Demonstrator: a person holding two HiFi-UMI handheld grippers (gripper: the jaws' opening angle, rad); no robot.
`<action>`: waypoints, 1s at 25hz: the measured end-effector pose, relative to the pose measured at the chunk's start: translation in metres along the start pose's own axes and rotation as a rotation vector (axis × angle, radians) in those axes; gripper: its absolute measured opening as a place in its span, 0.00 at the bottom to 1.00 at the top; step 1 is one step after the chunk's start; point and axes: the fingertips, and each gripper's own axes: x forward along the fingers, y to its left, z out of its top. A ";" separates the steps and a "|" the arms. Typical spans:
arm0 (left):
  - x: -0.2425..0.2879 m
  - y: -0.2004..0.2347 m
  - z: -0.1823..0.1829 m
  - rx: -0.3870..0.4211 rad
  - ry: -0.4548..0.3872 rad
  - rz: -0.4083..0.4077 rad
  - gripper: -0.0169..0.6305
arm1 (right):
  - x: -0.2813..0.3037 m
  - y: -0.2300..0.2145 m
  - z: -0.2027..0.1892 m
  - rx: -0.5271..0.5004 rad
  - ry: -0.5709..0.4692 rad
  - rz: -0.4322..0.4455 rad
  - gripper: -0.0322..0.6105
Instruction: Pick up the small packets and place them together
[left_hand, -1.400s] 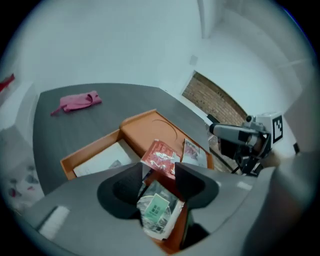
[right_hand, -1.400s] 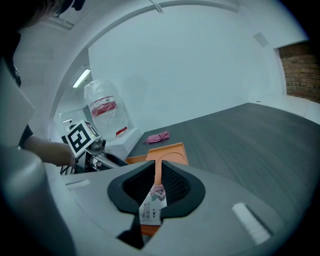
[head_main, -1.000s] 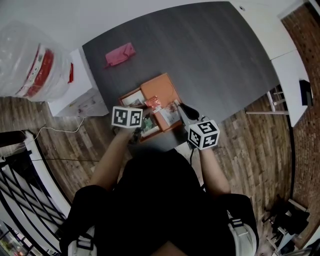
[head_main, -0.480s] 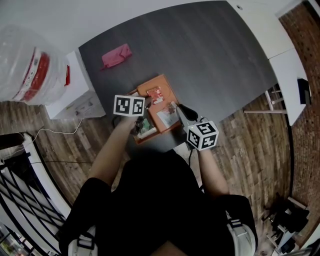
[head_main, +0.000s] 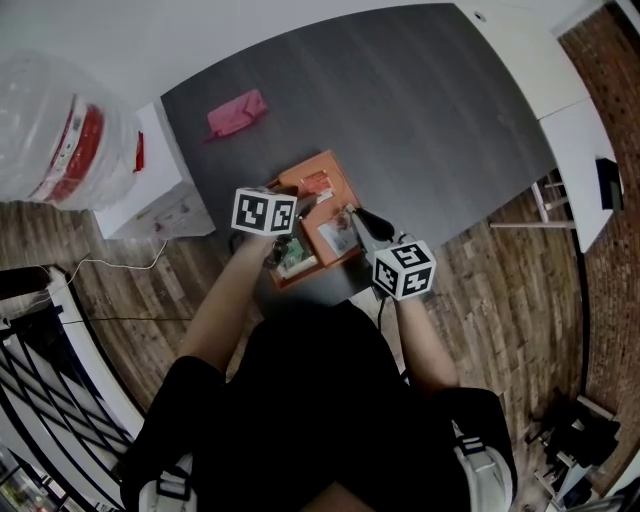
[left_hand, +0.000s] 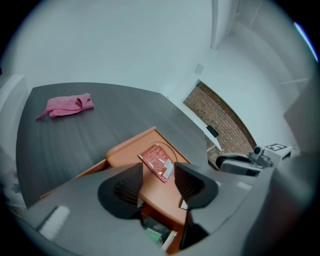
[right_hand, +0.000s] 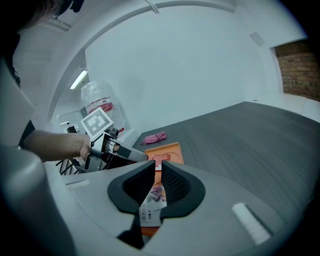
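Note:
A red packet (head_main: 317, 184) (left_hand: 158, 161) lies flat on the orange box lid (head_main: 338, 168) (left_hand: 125, 150). My left gripper (head_main: 293, 203) (left_hand: 157, 177) hovers just short of it, its jaws opening with nothing between them. My right gripper (head_main: 352, 212) (right_hand: 157, 175) stands at the lid's near right, jaws almost together on a white printed packet (head_main: 340, 234) (right_hand: 151, 202) that hangs below them. A green packet (head_main: 294, 256) (left_hand: 156, 234) lies in the open box under the left gripper.
A pink cloth (head_main: 237, 112) (left_hand: 65, 106) lies at the far left of the dark table (head_main: 430, 110). A white cabinet (head_main: 160, 205) and a large water jug (head_main: 60, 130) stand to the left. The table's near edge runs just below the box.
The left gripper carried the red packet from the box's near edge up onto the orange lid and let it go, opening its jaws. The right gripper has stayed put.

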 end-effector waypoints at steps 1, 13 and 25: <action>-0.006 0.001 0.001 0.003 -0.010 0.001 0.33 | 0.001 0.001 0.001 -0.003 -0.001 0.003 0.11; -0.059 0.018 -0.061 0.214 0.076 -0.127 0.29 | 0.008 0.022 -0.002 -0.024 0.010 0.043 0.11; -0.001 0.008 -0.117 0.721 0.416 -0.055 0.39 | 0.002 0.041 -0.019 -0.015 0.026 0.056 0.11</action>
